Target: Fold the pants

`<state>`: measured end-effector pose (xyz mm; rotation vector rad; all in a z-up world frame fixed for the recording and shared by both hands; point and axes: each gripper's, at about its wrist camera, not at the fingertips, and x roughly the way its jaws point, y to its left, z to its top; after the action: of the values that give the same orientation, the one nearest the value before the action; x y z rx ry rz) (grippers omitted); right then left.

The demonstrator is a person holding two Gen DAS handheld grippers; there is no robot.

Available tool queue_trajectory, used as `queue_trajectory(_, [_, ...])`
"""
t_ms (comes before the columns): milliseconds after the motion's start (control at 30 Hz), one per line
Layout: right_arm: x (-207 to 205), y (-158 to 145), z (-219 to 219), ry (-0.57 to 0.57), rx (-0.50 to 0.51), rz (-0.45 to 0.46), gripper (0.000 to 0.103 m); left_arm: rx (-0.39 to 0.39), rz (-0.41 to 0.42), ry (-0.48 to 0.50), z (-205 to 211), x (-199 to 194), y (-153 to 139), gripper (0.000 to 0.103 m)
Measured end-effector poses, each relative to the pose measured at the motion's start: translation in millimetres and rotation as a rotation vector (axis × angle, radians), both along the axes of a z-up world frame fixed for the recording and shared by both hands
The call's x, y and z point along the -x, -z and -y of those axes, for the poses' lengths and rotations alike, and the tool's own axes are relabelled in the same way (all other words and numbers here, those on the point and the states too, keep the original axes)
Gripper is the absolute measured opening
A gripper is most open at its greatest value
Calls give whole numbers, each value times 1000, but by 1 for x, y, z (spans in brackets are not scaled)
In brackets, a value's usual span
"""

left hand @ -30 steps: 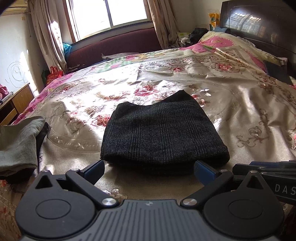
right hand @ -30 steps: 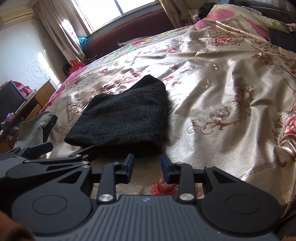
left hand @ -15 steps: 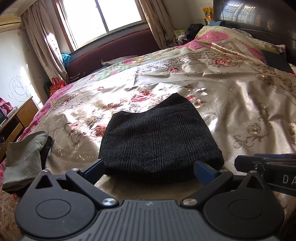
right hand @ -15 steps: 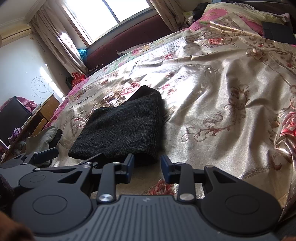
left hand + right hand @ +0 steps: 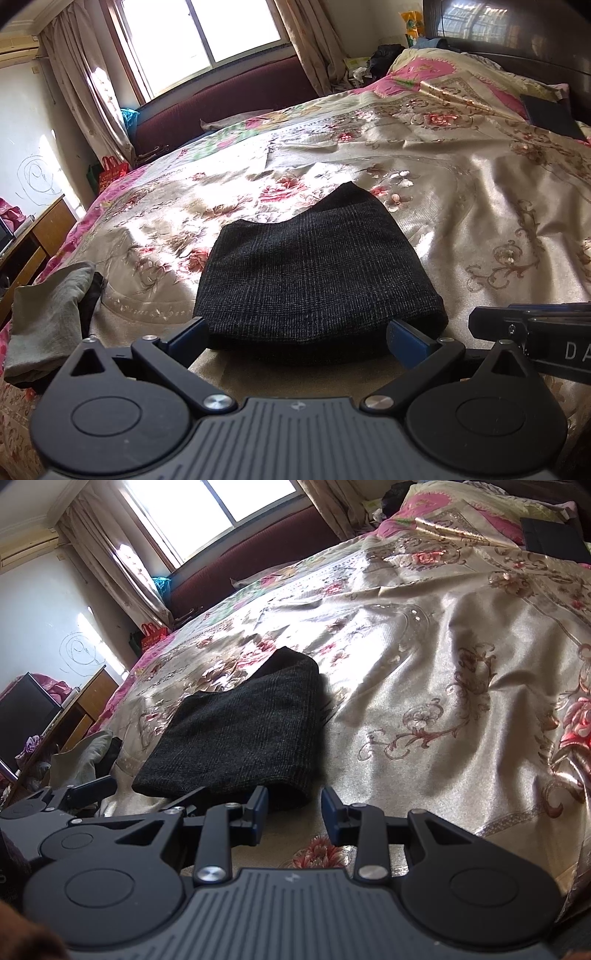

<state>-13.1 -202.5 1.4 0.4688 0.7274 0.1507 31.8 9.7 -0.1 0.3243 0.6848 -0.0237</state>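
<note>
Left wrist view is showing the pants lying as a compact dark folded bundle on the floral bedspread, near the front edge of the bed. The left gripper is sitting just in front of the bundle's near edge with its fingers spread wide, one at each front corner, holding nothing. The right gripper is resting just off the bundle's right front corner, its fingers standing at a narrow gap and gripping nothing either; its left finger is sitting right against the cloth, though whether it is touching is hard to tell.

Judging by how the bundle is lying, the folding is looking nearly or fully finished, so the main hazard is disturbing it. The far edge is rising into an uneven peak rather than lying square, which is suggesting the layers are not perfectly aligned; any nudge from the wide left fingers could be pushing the near fold back and letting the layers slide apart. The bedspread is looking glossy and wrinkled, so the bundle could be slipping on it rather than staying put under a push. A loose grey garment is lying at the left edge of the bed, close enough for a sweeping left gripper to be snagging it.
</note>
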Motion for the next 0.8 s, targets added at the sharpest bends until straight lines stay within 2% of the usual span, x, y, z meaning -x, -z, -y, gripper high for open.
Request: queue_trajectory(800, [-5, 7, -9, -42, 21, -30, 34, -2, -8, -22, -9, 4, 10, 103])
